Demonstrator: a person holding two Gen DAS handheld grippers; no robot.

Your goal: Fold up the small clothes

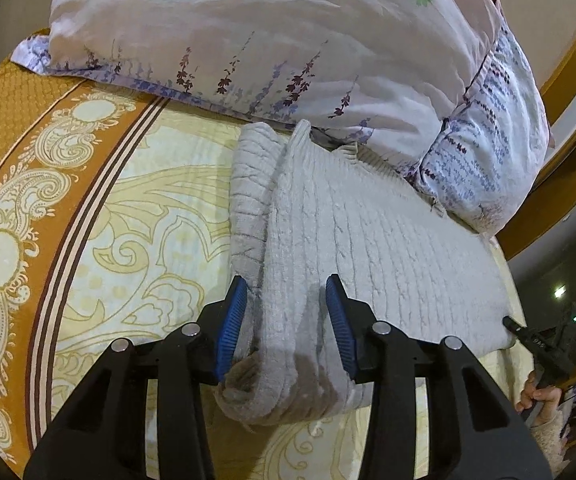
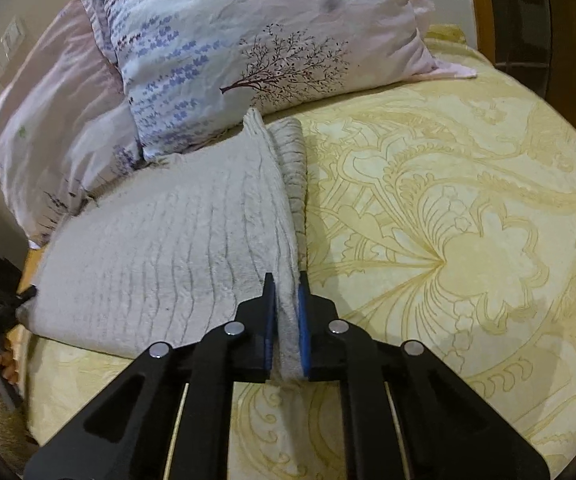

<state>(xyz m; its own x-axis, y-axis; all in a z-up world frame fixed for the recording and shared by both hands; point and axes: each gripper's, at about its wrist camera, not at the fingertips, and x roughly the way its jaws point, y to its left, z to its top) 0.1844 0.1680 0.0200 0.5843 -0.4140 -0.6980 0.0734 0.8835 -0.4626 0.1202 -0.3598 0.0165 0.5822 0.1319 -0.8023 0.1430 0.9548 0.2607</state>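
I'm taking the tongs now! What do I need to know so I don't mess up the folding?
Left tongs: closed around a thick bunched fold at the near edge of the grey knit garment.
Right tongs: pinched shut on the garment's other near corner.
Garment: lies on the yellow bedspread, far end against the pillows.
Done: one side looks folded over.
Left: finish the folds and flatten it.

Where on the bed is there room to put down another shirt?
The yellow bedspread lies bare beside the folded grey garment, on the side away from the pillows. It is crowded where the garment butts against the pillows.
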